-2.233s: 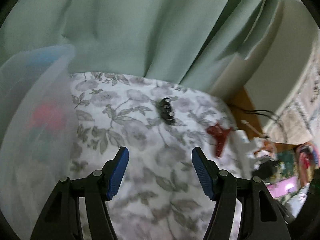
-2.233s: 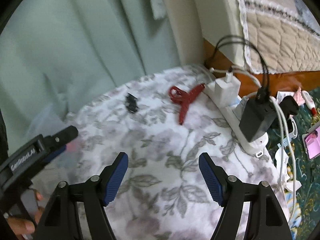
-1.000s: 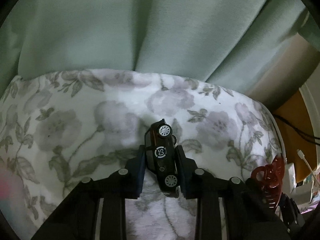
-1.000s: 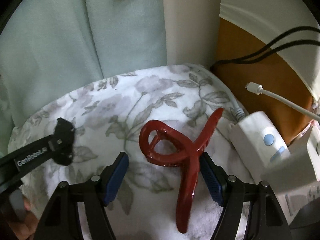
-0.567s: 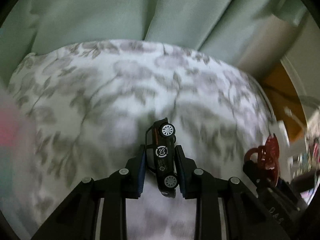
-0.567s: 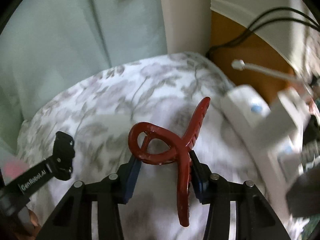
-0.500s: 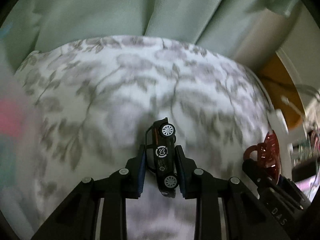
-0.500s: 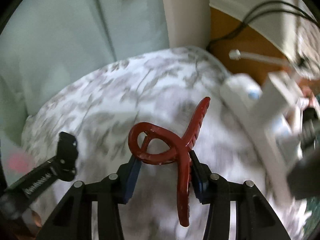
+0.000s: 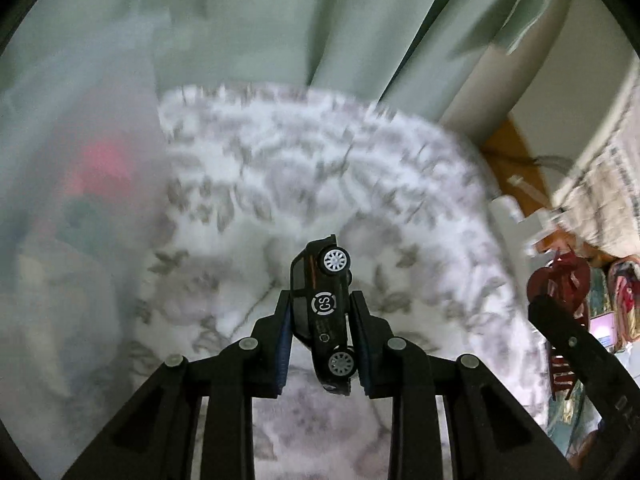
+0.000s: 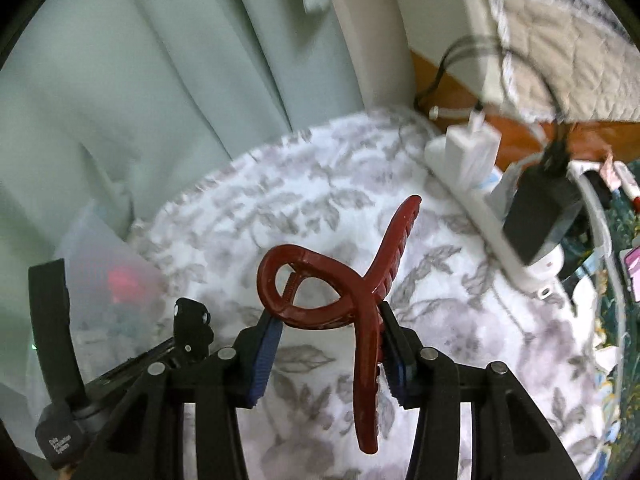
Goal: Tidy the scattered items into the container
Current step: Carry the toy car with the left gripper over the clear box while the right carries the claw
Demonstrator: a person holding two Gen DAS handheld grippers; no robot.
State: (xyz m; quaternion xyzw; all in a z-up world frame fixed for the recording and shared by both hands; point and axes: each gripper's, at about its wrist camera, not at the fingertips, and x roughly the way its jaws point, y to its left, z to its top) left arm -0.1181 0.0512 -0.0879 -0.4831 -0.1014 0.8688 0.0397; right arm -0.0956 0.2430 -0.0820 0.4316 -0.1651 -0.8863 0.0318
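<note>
The left gripper (image 9: 320, 344) clamps a black toy car (image 9: 325, 312) between its blue pads, nose up, held above the floral cloth (image 9: 304, 184). The right gripper (image 10: 328, 348) pinches a dark red hair claw (image 10: 340, 280), also lifted off the cloth. A translucent container (image 9: 76, 208) stands at the cloth's left edge; the blurred pink and green shapes inside are probably items already stowed. A white power strip (image 10: 480, 208) lies along the cloth's right edge

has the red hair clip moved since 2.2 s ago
Yes. The red hair clip, which lay on the floral blanket beside the white power strip, is now clamped in the right gripper, away from the strip.
</note>
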